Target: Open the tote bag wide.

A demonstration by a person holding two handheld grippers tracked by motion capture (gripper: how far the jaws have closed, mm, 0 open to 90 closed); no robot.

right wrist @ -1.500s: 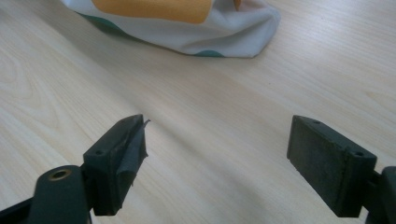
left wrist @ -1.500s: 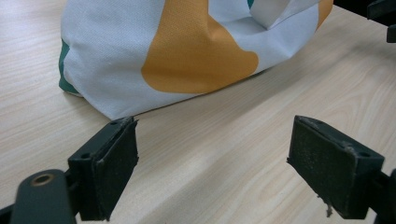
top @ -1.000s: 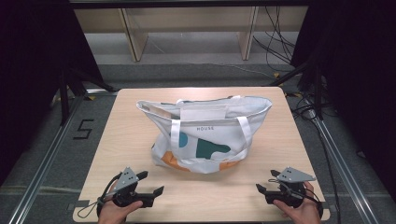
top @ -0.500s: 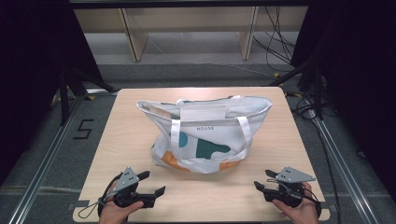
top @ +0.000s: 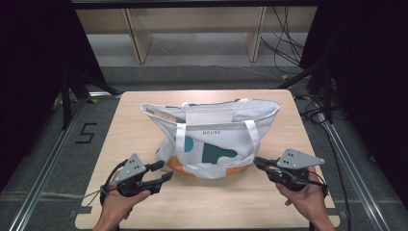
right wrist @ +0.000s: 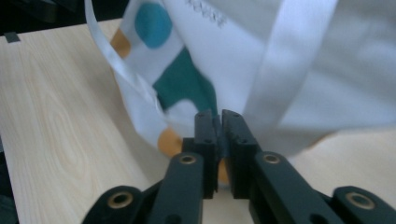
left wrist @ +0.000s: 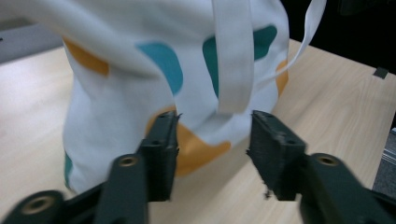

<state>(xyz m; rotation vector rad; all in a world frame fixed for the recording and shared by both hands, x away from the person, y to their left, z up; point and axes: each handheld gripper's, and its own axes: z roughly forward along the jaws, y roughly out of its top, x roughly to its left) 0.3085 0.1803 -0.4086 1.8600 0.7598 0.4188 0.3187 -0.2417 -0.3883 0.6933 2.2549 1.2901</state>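
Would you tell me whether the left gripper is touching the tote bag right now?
Apart. In the high view, bare table shows between the left gripper and the tote bag.

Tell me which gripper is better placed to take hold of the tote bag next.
Left, probably. The left gripper has its jaws parted, having just been closing, with the tote bag close ahead but nothing between them. The right gripper has just closed empty.

2 grippers (left (top: 163, 173); right (top: 258, 162)) flank the tote bag (top: 211, 139).
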